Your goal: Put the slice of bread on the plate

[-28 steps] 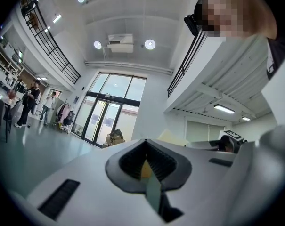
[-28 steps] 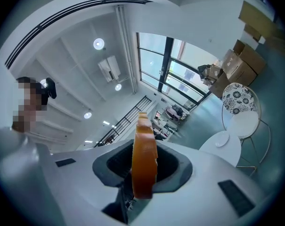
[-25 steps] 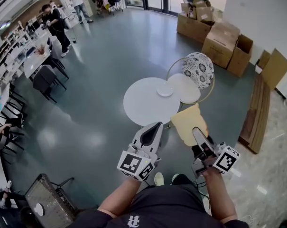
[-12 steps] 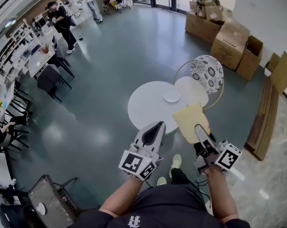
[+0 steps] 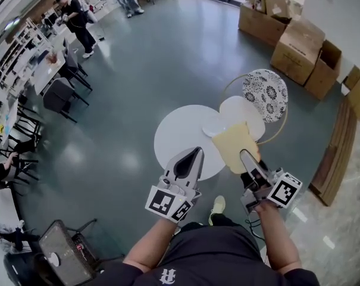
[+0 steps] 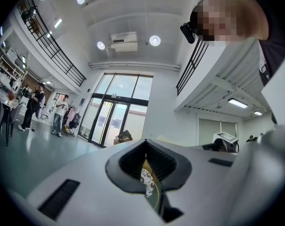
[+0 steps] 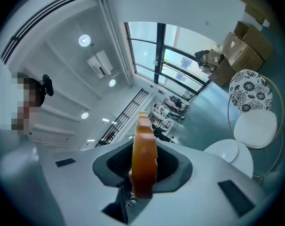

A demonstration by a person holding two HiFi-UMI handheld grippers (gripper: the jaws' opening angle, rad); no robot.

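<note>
Tan, flat slice of bread point(image 5: 234, 145) w/ darker crust: clamped at its near end in the right gripper point(image 5: 246, 159), jaws set narrow on it, broad face up, roughly level. The slice is in the air and rests on nothing. In head view its far edge overlaps the 4 o'clock rim of the small round white plate point(image 5: 208, 127); whether it's truly above the plate or short of it, we can't tell.

The plate sits near the 2 o'clock edge of the round white table point(image 5: 171, 140). Left gripper point(image 5: 191, 158) is at 9 o'clock of the slice, jaws together, nothing btwn them.

Step, as we judge it: carry/approach, placement not yet done. The next move calls for getting the slice over plate centre, lowering it flat, then opening the jaws. Risk: it lands half off the rim.

Count: 1 slice, 1 plate, 1 table, 2 grippers. Also 1 chair point(image 5: 264, 92), white seat, floral back, at 2 o'clock of the plate. Cardboard boxes point(image 5: 296, 52) beyond, at 1 o'clock: several, exact no. unclear.
</note>
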